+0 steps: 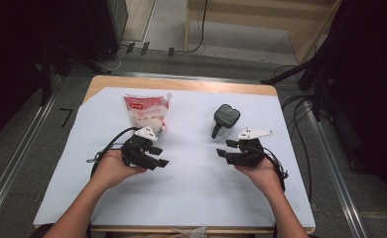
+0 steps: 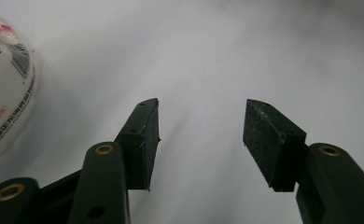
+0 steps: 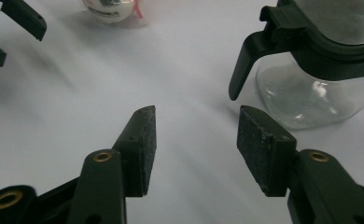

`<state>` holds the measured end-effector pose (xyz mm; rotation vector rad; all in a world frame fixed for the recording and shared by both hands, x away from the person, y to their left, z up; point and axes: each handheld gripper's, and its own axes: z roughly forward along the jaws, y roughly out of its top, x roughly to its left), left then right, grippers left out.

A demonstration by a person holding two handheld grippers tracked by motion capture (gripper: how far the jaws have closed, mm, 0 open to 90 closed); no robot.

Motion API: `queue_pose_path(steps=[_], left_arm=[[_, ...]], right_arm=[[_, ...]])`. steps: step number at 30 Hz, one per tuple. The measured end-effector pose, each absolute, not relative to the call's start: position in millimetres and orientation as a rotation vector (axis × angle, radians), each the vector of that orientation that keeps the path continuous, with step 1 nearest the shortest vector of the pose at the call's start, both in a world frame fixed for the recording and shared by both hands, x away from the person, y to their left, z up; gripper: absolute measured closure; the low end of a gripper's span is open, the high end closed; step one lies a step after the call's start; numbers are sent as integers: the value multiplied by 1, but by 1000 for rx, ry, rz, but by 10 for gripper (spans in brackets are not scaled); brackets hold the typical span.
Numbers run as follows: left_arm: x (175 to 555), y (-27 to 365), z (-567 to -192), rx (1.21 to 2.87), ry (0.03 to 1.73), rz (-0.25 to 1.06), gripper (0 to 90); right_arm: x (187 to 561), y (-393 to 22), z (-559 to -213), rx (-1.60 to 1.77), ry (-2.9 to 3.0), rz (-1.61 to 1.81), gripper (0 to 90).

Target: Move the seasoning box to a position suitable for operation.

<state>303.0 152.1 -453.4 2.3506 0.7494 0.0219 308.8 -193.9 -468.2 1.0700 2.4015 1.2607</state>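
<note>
Table: wooden top, most of it under a white sheet; a bare wood strip shows along the far edge and at the near edge.
Sheet edges: far edge runs just short of the table's far edge; left and right edges reach close to the table sides; near corners sit near the person's side.
Pouch: white and red spouted pouch, lying on the far-left part of the sheet, spout toward the far right corner of the pouch. In the left gripper view its printed side with a barcode shows at the left edge.
Jug: clear glass body, black lid and black handle, upright on the far-right half of the sheet. In the right gripper view it stands just beyond and right of the jaws, handle pointing to the left.
Left gripper: held in the left hand, just near of the pouch, not touching it. Jaws spread apart, nothing between them, bare sheet beneath.
Right gripper: held in the right hand, just near of the jug, apart from it. Jaws spread wide, nothing gripped.
Open room: bare sheet between the two grippers and across the whole near half; a clear gap between pouch and jug.
Surroundings: grey floor with cables at the right, dark stands at both sides.
</note>
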Motion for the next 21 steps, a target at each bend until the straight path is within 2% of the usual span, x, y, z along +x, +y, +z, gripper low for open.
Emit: queue_pose_path(steps=[2, 3, 6, 14, 21], left_arm=[[303, 151, -453, 2355, 732, 30, 461], [302, 151, -452, 2352, 721, 35, 448], [301, 151, -452, 2347, 711, 39, 436], [302, 153, -452, 2351, 729, 12, 449], [303, 157, -448, 2320, 715, 27, 454]], right_arm=[[309, -194, -468, 1070, 2396, 1256, 494], [310, -196, -469, 1096, 2386, 1239, 534], [313, -198, -469, 1167, 2378, 1250, 577], [316, -198, -466, 1209, 2396, 1287, 623], [314, -198, -459, 1220, 2404, 1269, 729]])
